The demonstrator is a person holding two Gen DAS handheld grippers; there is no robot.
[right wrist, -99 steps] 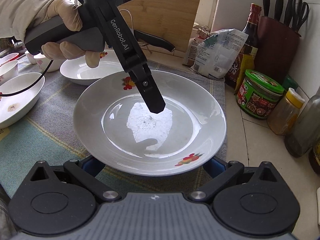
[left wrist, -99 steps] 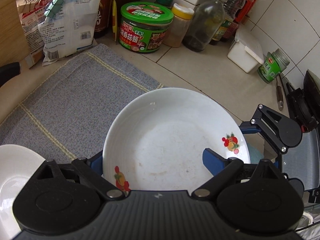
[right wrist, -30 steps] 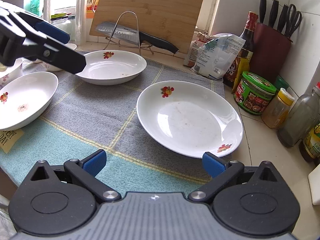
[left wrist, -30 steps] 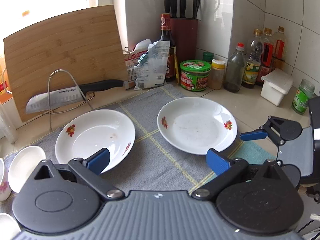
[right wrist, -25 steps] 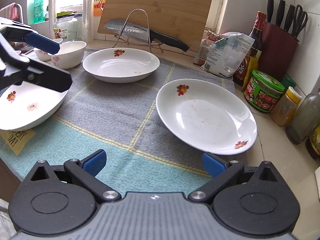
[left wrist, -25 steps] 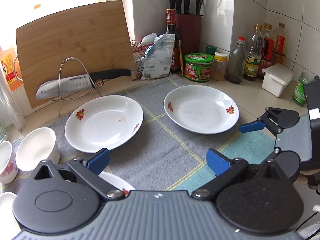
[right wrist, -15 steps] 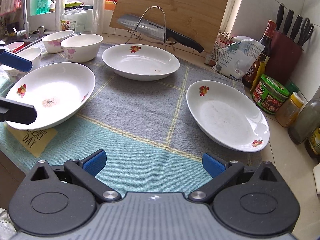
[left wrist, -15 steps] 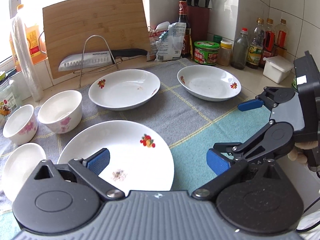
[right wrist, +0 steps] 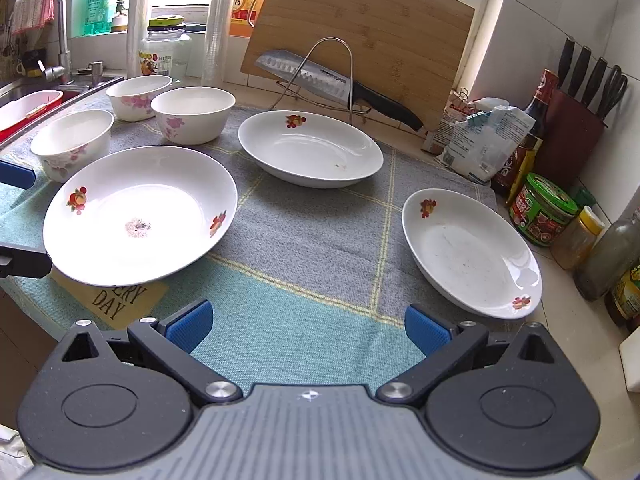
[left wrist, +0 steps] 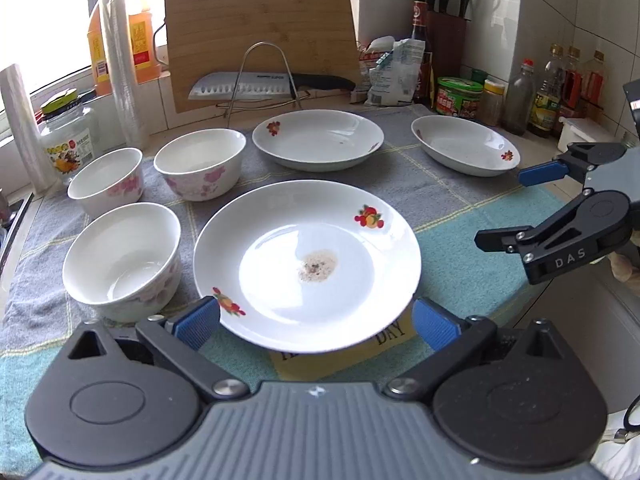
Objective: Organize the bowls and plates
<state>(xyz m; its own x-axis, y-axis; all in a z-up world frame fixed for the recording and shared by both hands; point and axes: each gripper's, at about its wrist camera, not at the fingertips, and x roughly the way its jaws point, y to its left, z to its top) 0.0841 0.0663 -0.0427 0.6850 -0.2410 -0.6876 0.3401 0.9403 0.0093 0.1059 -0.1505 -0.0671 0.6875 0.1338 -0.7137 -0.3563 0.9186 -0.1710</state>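
I hold the left gripper with jaws apart, flanking the near plate at 12 o'clock, probably squared up to lift and stack it. The right gripper also gapes, empty. Three bowls crowd 10 o'clock (closest almost touching); two plates wait beyond.

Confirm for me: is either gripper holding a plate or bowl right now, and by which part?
Nothing is held. The left gripper is open with the near plate lying between its fingers, ungripped. The right gripper is open over the mat.
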